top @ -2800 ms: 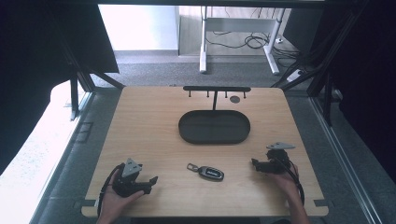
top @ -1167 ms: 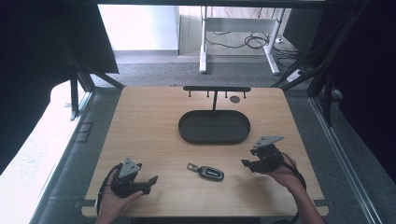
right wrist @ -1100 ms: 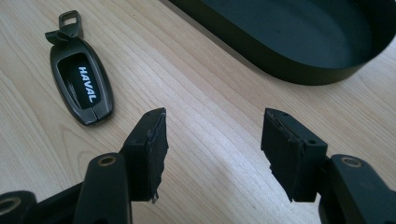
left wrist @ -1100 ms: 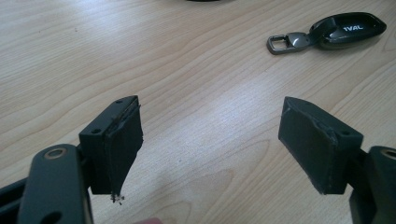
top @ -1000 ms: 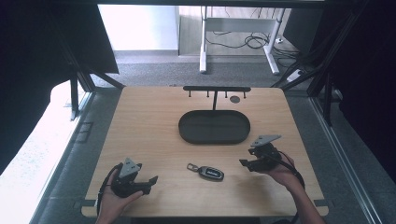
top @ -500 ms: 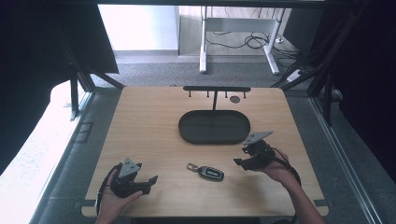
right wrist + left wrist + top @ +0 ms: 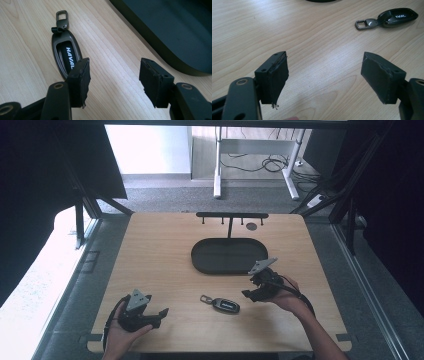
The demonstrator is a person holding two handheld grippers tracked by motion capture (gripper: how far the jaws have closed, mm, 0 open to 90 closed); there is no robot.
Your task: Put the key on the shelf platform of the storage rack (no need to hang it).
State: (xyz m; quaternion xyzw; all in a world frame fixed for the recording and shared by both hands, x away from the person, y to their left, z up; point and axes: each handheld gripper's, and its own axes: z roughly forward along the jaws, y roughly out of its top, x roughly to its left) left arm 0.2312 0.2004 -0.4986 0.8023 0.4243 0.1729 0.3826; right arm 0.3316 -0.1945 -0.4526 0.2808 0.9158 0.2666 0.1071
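A dark oval car key fob with a metal loop (image 7: 221, 304) is seen lying flat on the light wooden table (image 7: 160, 250), a little in from its near edge and about midway along it. In the right gripper view the key fob (image 7: 65, 56) is shown with white lettering on its face, its loop end pointed away from the gripper.

The right gripper (image 7: 251, 289) is held just beside the fob, on the side toward the table's right edge. Its jaws are parted with only bare wood between them, and one jaw tip is seen in front of the near end of the fob, without any grip on it.

The left gripper (image 7: 161, 313) is held near the table's near left corner, well apart from the fob. Its jaws are spread wide over bare wood, and nothing is held.

A black oval tray (image 7: 229, 256) is placed at the middle of the table, just beyond the right gripper, and its dark rim (image 7: 160, 50) is seen close beside that gripper's jaws. A black T-shaped rack with small hooks (image 7: 231, 215) is stood at the far edge, behind the tray. Nothing is set between the fob and either gripper.
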